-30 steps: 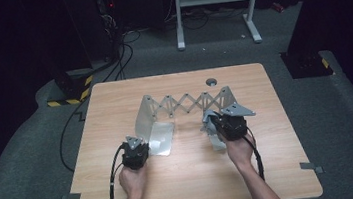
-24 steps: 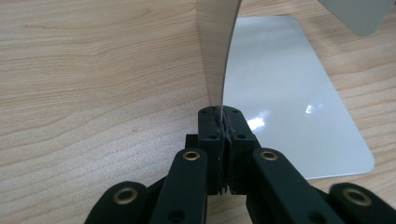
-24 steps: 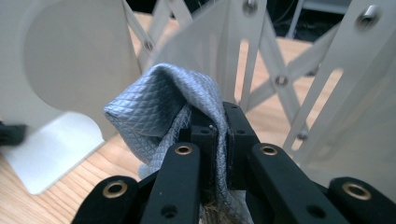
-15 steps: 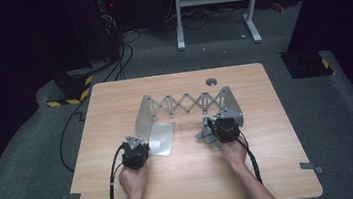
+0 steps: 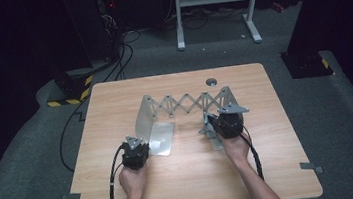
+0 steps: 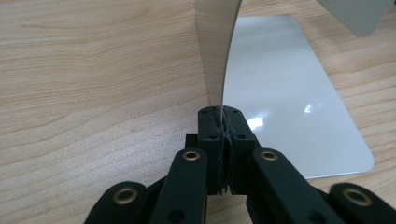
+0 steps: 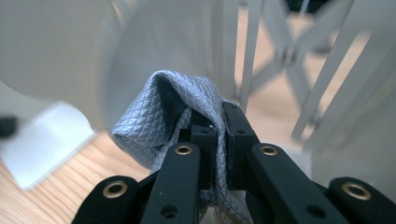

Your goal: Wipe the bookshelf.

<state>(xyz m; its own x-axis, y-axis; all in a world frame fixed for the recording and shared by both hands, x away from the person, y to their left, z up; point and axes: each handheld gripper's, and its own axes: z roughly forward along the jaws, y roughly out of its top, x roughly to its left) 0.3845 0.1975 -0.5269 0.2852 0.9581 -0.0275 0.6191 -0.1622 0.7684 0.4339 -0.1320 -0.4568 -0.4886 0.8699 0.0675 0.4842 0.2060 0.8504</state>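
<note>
While my left gripper (image 5: 135, 152) sits at the near left of the tabletop (image 5: 114, 101), its jaws are pressed together on the thin near edge of the upright metal plate (image 6: 215, 51) at the left end of the folding metal rack (image 5: 185, 103). In the left gripper view that plate rises straight up out of the clamped pads, with no gap showing on either side of it. Just to its right the rack's flat foot plate (image 6: 289, 102) lies shiny on the wood.

My right gripper (image 5: 227, 124) is at the right end of the rack, and its jaws are nearly closed too. In the right gripper view they pinch a piece of silver-grey cloth (image 7: 163, 107) with a quilted diamond pattern. The cloth bulges up and to the left of the pads in a loose fold and hangs down between my fingers (image 7: 236, 135). Behind it the rack's right end plate and crossed bars are blurred but close.

The rack stands at the middle of the tabletop, slightly to the far side. Its long axis runs left to right, and the scissor lattice (image 5: 187, 102) is stretched out between the two end plates. The foot plates reach toward the near edge, towards me. A small round grey fitting (image 5: 211, 81) sits on the wood just beyond the lattice.
</note>
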